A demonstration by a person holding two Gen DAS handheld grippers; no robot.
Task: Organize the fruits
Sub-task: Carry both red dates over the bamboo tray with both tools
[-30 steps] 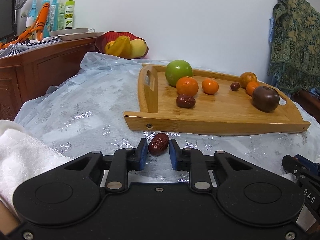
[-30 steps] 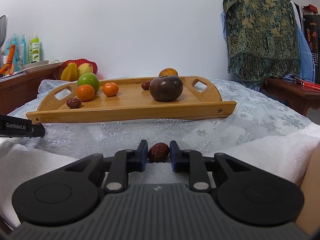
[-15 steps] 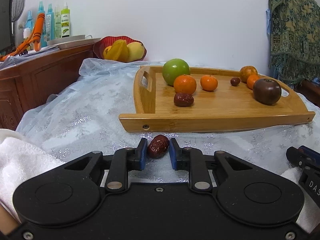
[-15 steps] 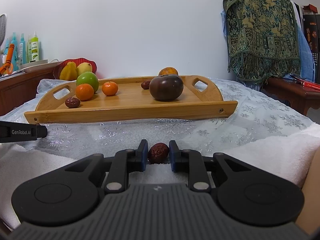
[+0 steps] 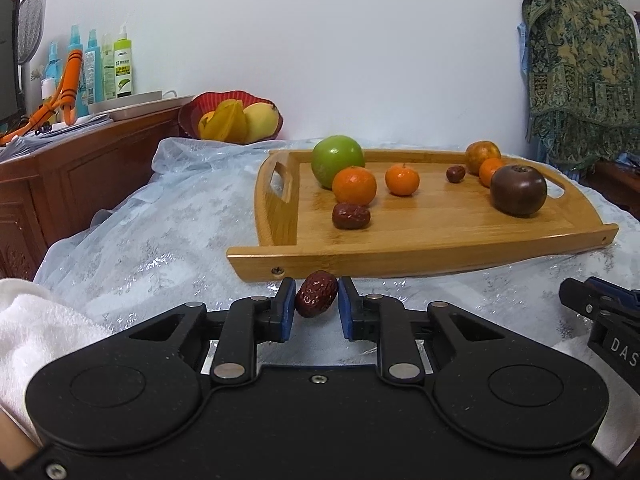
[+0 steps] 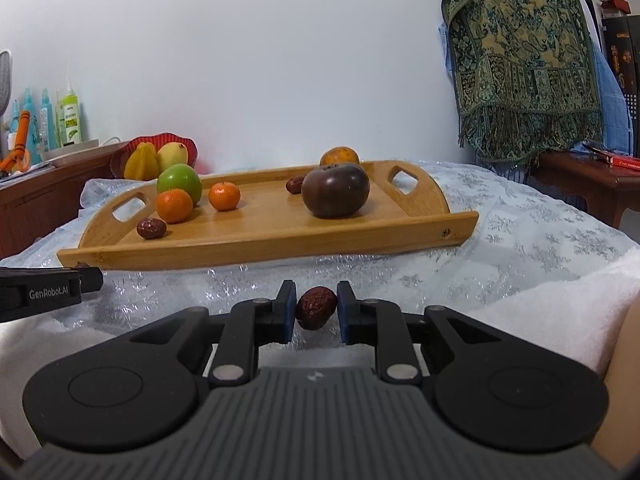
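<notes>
Two handheld grippers hover short of a wooden tray [image 5: 400,268] on a cloth-covered table, each carrying a dried red date. The left gripper [image 5: 317,303] has its blue pads [image 5: 286,312] pressed against the flanks of the left date [image 5: 316,299], which sits just before the tray's near rail; the right gripper [image 6: 316,307] is clamped the same way on the right date [image 6: 316,307], also on the near side of the tray [image 6: 280,246]. On the tray a third date [image 5: 351,216] lies beside an orange [image 5: 354,185] and a green apple [image 5: 338,161] at the left end, while a fourth date [image 5: 455,173] and a dark round fruit [image 5: 518,189] sit toward the right end. The dates look light, wrinkled and slightly yielding, so a gentle squeeze across the middle should hold them; their waxy skin could let them twist or slip if pinched near a tip. A sensible reading is that both are bound for the tray, perhaps to be grouped with the dates already there. The rounder fruit would likely roll if nudged, so any set-down seems safest on bare wood away from them.
</notes>
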